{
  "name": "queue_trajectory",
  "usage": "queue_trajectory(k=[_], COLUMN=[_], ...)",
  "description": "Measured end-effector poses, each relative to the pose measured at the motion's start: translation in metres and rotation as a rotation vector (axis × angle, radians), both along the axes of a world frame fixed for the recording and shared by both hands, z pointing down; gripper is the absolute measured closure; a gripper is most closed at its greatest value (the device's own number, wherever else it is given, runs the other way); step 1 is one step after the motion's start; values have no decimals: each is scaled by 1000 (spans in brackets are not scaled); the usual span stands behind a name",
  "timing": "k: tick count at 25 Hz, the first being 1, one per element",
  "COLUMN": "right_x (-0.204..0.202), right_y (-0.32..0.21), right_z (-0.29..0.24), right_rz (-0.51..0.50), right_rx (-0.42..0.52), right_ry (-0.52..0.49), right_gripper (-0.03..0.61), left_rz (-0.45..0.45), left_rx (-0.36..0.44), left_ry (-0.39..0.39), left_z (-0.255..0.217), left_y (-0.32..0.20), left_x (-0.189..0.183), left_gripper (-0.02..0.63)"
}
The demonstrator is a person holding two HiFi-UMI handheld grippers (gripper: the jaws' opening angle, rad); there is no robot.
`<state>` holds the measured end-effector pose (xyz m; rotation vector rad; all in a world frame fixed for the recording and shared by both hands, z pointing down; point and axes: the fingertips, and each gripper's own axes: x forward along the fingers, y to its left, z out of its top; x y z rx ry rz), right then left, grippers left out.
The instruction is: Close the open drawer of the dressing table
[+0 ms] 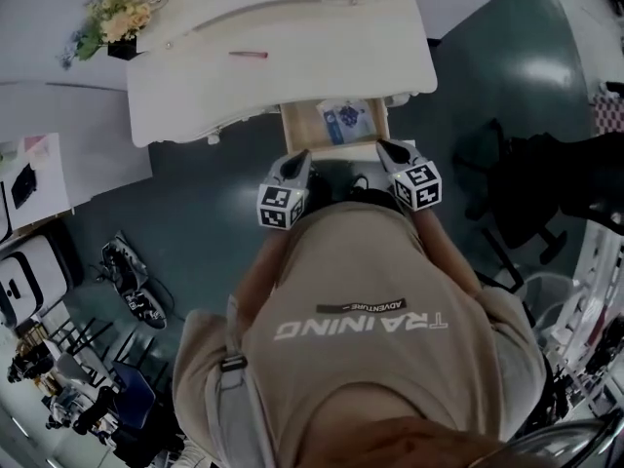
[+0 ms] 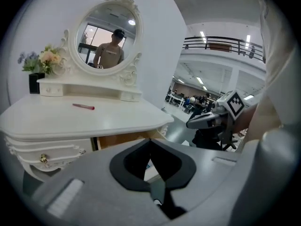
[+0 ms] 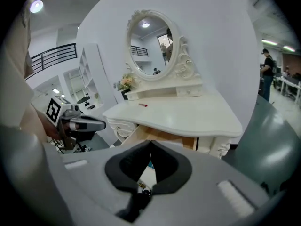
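Open drawer (image 1: 300, 125), upper centre of frame, under white worktop (image 1: 292, 76). Just beside its front edge: left claw (image 1: 295, 160), right claw (image 1: 388, 148), each pinched closed, holding nothing.

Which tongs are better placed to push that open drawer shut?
Neither: left tongs and right tongs both sit shut at the front of the drawer, one by each corner. Probably both together.

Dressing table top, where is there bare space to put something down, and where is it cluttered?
The tabletop is bare right of the red stick, out to its right edge, and along the front above the open drawer. The flowers fill the back left corner. The drawer holds a packet, and the left gripper and right gripper crowd its front.
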<state>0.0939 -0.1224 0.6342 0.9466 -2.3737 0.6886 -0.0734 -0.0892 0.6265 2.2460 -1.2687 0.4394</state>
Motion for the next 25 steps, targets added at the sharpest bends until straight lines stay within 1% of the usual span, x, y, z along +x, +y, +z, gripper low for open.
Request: queue_trajectory(k=[2,3,6,8,11,13,18,21,23,25], right_x=[-4,-3,2,8,23,32,55,76,93,104], right_y=[-9,-9,0,10,26,30,38,34,33,33], right_z=[8,16,40,54,72,82,99,113,128,143], right_rz=[27,27,-23,-52,-35,-34,-123,-148,-152,-158], right_rx=[-25,-44,-81,-118,-206,-247,-301,-336,-381,-428], right_ry=[25,54,183,233,234,235,217,186,171,155], right_gripper=[574,574,574,574,574,574,574,574,574,574], left_rz=[46,64,119,148,157,157,160,173,142,68], left_rx=[-51,-82,-169,-216,-274,-304,-423,-523,-587,-631], left_ry=[1,6,28,17,4,-6,-17,-17,-16,-3], left_z=[18,27,51,65,80,89,111,124,135,143], left_y=[-2,-1,3,6,11,12,25,41,49,53], left_x=[-9,-13,-23,-28,-31,-33,-30,-20,-12,-9], left_gripper=[613,612,613,614,612,612,612,612,612,612])
